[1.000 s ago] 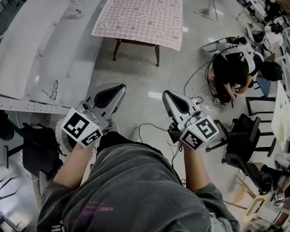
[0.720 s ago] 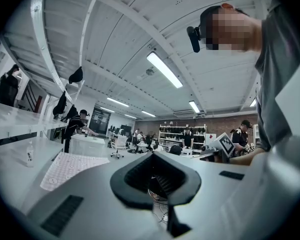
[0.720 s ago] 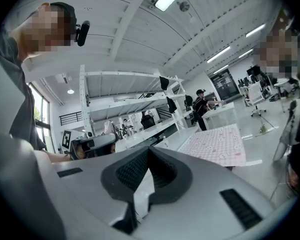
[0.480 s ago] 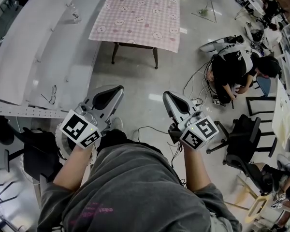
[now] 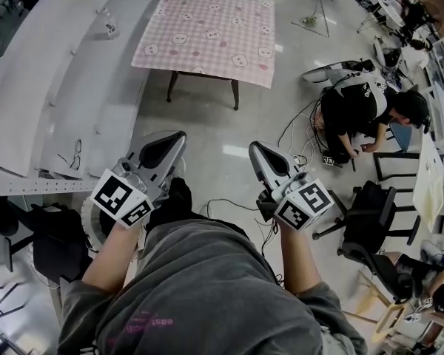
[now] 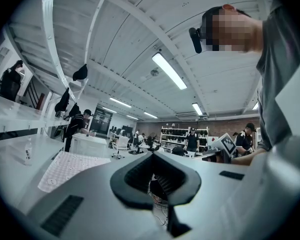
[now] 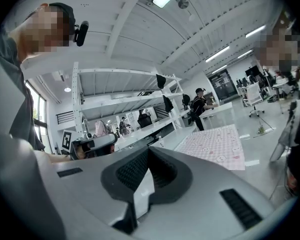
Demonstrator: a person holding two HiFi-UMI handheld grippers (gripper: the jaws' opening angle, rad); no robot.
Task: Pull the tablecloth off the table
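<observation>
A pink checked tablecloth (image 5: 207, 32) with small printed faces covers a dark-legged table (image 5: 234, 95) across the floor, far from both grippers. It also appears low left in the left gripper view as the tablecloth (image 6: 65, 169), and at right in the right gripper view as the tablecloth (image 7: 215, 145). My left gripper (image 5: 174, 135) and right gripper (image 5: 255, 148) are held close to the body, side by side, pointing toward the table. In the gripper views the left gripper (image 6: 152, 155) and right gripper (image 7: 147, 149) have their jaws closed tip to tip with nothing between them.
A long white bench (image 5: 52, 65) runs along the left, with a bottle (image 5: 109, 28) and a pair of glasses (image 5: 75, 150) on it. A person in black (image 5: 355, 102) crouches on the floor at right among cables (image 5: 296, 128). Black chairs (image 5: 370, 213) stand at right.
In the head view the table has drifted slightly lower and to the left. Both grippers keep the same pose and stay shut.
</observation>
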